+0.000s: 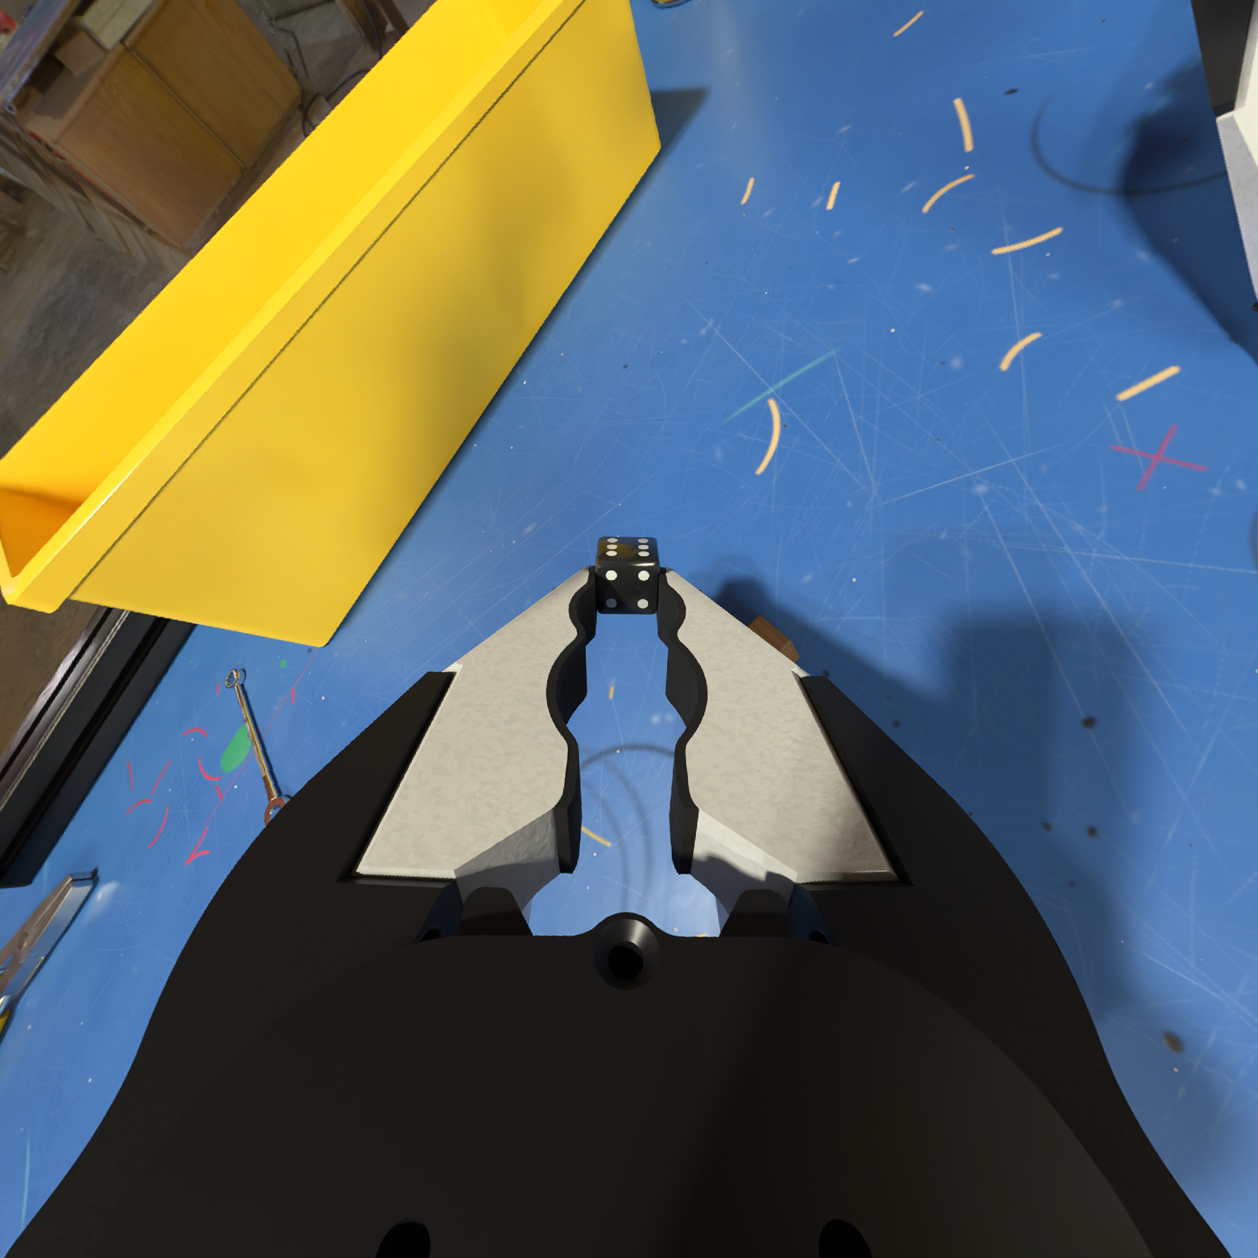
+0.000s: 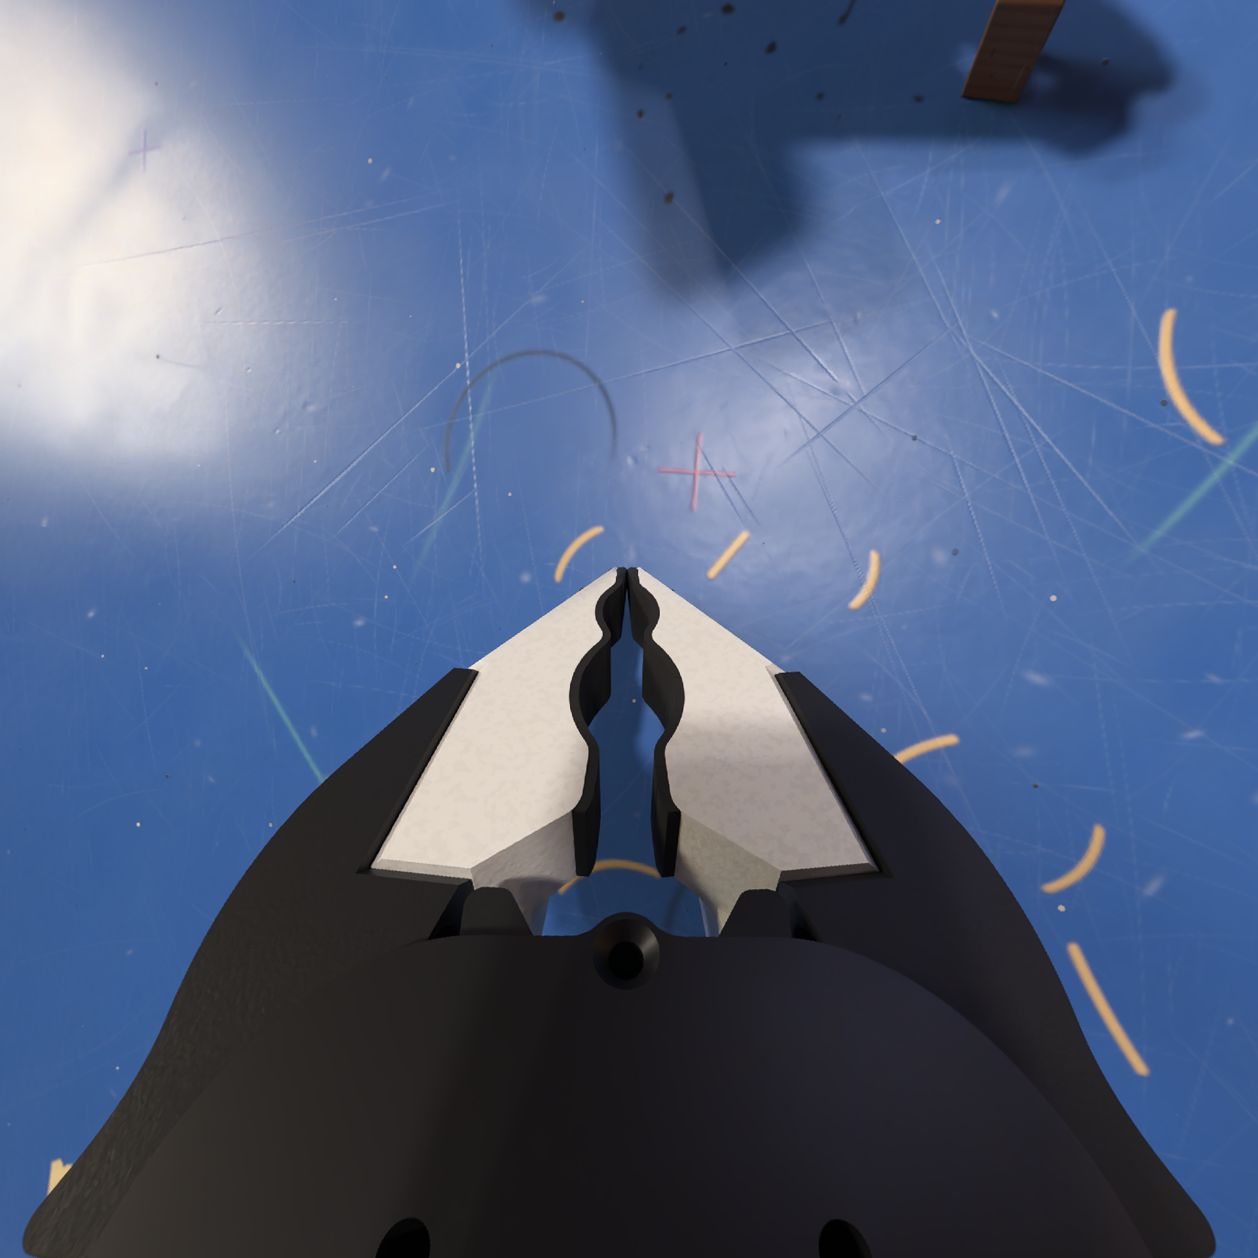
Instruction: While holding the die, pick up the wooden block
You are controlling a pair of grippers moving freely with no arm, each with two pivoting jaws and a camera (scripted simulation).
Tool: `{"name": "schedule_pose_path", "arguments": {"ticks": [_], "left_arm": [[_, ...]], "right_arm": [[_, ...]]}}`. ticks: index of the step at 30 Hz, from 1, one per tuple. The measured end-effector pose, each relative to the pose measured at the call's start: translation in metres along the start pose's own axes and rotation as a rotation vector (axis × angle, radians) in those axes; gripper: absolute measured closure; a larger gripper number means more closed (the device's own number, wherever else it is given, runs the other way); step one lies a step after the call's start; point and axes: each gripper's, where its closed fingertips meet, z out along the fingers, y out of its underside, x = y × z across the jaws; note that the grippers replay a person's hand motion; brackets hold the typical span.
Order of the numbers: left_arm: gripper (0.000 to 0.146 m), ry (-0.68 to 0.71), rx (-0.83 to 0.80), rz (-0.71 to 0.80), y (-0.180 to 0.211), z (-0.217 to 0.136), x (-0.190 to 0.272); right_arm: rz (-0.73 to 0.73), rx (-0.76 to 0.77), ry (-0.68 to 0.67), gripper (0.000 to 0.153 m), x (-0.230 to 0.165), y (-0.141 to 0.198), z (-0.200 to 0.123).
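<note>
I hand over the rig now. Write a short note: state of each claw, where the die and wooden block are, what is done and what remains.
Left claw: shut on the black die, held at its tips above the blue table, beside the yellow bin.
Right claw: shut, empty, above bare table.
Wooden block: on the table, far ahead and right of the right claw, ungrasped.
Done: die held.
Left: open the right claw, reach the block, lift it; keep the die.
</note>
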Motion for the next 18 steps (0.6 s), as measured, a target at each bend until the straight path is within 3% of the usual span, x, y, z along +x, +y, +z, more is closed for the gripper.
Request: {"name": "schedule_pose_path", "arguments": {"ticks": [6, 12, 18], "left_arm": [[0.130, -0.001, -0.002, 0.000, 0.000, 0.000, 0.000], [0.130, 0.002, -0.006, 0.004, 0.000, 0.001, 0.001], [0.130, -0.003, -0.008, 0.003, 0.001, 0.001, -0.001]], "right_arm": [[-0.002, 0.020, 0.011, 0.153, 0.000, 0.001, -0.008], [0.009, -0.001, 0.013, 0.135, 0.001, 0.008, -0.006], [0.016, 0.006, 0.014, 0.134, -0.001, 0.014, -0.015]]}}
